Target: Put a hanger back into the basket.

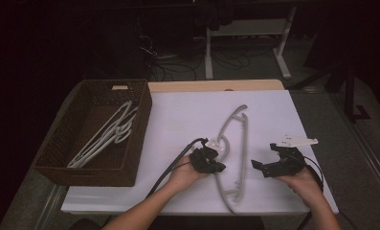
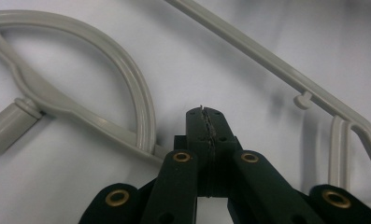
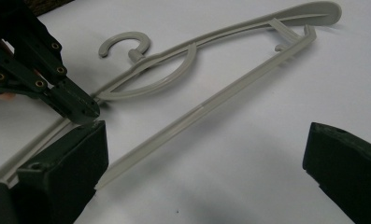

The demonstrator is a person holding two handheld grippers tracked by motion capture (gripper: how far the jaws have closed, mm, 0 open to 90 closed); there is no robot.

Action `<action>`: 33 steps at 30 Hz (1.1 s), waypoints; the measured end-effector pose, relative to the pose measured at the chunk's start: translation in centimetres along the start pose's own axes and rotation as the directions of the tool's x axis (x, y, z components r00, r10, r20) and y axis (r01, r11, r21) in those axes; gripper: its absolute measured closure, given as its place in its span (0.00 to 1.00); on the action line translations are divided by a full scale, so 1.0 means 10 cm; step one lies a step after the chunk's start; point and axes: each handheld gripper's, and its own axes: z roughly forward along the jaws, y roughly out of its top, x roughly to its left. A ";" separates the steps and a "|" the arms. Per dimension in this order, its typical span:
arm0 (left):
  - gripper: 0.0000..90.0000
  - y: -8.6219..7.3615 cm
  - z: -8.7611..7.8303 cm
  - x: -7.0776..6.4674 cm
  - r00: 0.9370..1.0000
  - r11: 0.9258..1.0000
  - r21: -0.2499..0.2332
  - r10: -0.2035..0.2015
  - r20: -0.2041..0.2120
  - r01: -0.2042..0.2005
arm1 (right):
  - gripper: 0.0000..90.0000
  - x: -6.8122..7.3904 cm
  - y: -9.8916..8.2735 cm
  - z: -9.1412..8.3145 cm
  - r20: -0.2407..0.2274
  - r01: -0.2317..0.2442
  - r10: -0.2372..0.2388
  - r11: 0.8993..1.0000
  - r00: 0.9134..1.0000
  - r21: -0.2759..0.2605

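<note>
A grey plastic hanger (image 1: 245, 139) lies flat on the white table (image 1: 187, 115), its hook toward the left hand. My left gripper (image 1: 219, 167) is shut, and its closed tips sit right at the hanger's shoulder bar just below the hook. In the left gripper view the jaws of that gripper (image 2: 206, 116) meet with nothing visible between them, and the hanger (image 2: 143, 100) passes beneath them. My right gripper (image 1: 260, 168) is open to the right of the hanger, low over the table. In the right gripper view its wide-apart jaws (image 3: 204, 163) frame the hanger's lower bar (image 3: 197, 116) and the left gripper (image 3: 78, 105).
A dark wicker basket (image 1: 142, 120) stands at the table's left and holds several pale hangers (image 1: 106, 136). The table's front edge is close under both hands. Beyond the far edge are desk legs (image 1: 209, 52) and cables on the floor.
</note>
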 end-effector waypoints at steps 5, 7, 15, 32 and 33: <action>1.00 -0.05 -0.10 0.10 0.999 1.000 0.027 -0.005 -0.047 0.006 | 0.00 0.01 0.00 0.00 0.000 0.002 -0.002 1.000 1.000 0.001; 1.00 -0.08 -0.16 0.16 0.997 0.999 0.036 -0.016 -0.071 0.019 | 0.00 0.01 0.00 0.00 0.001 0.005 -0.005 1.000 1.000 0.002; 1.00 -0.26 -0.43 0.51 0.976 0.995 0.050 -0.070 -0.208 0.082 | 0.00 0.01 0.00 0.01 0.001 0.005 -0.005 1.000 1.000 0.005; 0.93 -0.34 -0.66 0.73 0.950 0.987 -0.020 -0.157 -0.271 0.157 | 0.00 0.01 0.00 0.01 -0.002 0.009 -0.009 1.000 1.000 0.007; 0.91 -0.32 -0.68 0.73 0.952 0.987 -0.034 -0.160 -0.261 0.156 | 0.00 0.01 0.00 0.01 -0.003 0.008 -0.008 1.000 1.000 0.007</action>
